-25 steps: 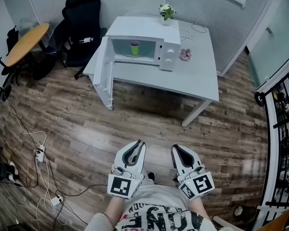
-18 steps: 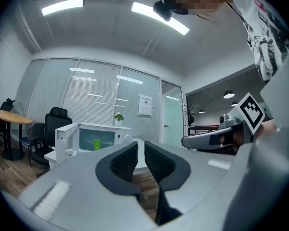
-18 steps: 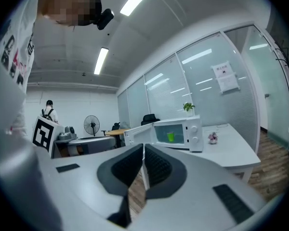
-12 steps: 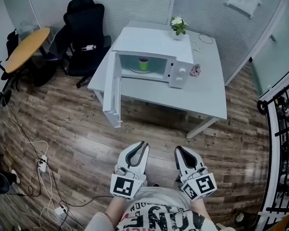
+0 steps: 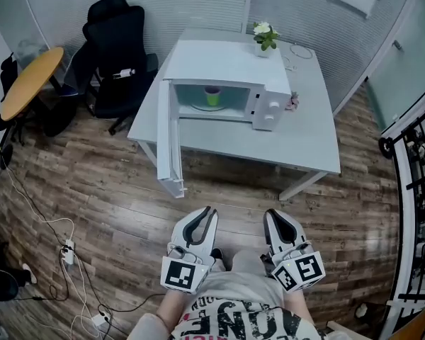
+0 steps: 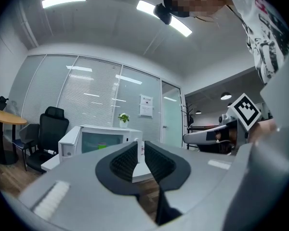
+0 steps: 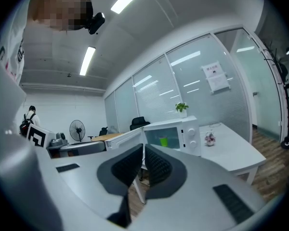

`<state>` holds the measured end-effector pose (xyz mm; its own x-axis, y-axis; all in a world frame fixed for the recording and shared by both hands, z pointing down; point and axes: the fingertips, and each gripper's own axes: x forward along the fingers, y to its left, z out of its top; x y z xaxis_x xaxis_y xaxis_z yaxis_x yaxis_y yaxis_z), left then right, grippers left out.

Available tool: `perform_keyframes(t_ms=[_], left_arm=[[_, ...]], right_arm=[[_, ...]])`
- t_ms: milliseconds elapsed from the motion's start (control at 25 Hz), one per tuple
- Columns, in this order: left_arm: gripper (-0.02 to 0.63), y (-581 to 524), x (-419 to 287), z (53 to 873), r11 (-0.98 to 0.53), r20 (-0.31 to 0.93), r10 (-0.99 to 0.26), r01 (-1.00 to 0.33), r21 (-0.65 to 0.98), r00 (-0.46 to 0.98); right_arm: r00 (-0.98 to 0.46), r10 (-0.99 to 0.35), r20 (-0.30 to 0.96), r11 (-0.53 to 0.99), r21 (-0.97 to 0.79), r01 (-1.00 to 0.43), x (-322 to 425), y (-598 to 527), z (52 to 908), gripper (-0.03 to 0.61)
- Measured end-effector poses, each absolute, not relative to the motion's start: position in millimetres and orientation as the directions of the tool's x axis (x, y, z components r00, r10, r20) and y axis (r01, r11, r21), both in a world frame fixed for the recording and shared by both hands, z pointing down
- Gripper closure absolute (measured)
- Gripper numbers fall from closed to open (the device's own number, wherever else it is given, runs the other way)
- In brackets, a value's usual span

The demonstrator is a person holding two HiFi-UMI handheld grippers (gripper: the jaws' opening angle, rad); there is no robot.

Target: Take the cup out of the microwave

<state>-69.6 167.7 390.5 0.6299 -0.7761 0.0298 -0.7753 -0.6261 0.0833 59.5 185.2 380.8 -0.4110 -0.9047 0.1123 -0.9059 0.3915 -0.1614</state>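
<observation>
A white microwave [image 5: 227, 59] stands on a white table [image 5: 304, 140] with its door [image 5: 168, 140] swung wide open to the left. A green cup [image 5: 212, 96] sits upright on the turntable inside; it also shows as the cup [image 6: 102, 146] and the cup [image 7: 164, 141] in the two gripper views. My left gripper [image 5: 207, 211] and right gripper [image 5: 270, 214] are held side by side close to my body, well short of the table, over the wooden floor. Both point level at the microwave with jaws together and nothing between them.
A potted flower [image 5: 264, 37] and a small pink ornament [image 5: 293, 103] stand on the table beside the microwave. A black office chair [image 5: 117, 41] and a round wooden table [image 5: 28, 83] are at the left. Cables [image 5: 67, 253] lie on the floor; a black railing [image 5: 418, 190] runs along the right.
The table and microwave have come nearer and shifted right in the head view. Both grippers stay shut in front of my body, carried forward with me.
</observation>
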Motion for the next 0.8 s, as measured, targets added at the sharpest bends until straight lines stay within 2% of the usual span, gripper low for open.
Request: perform_keyframes(t_ms=[160,440,800], left_arm=[[0.578,159,-78,390,-0.620,-0.002,-0.783,-0.782,0.063,0.621],[0.578,140,-74,396,-0.612,0.018,-0.787,-0.784,0.098,0.617],[0.578,96,-49,394,-0.589,0.015,-0.805,-0.802,0.099,0.593]], right_arm=[[-0.392,-0.913,0.113,0.373,-0.155,-0.915,63,177,378,0.555],[-0.389,-0.909,0.147,0.366,-0.158,-0.917,68,152,387,0.555],[-0.458,-0.874,0.160,0.434,-0.164,-0.886,75,101,389,0.555]])
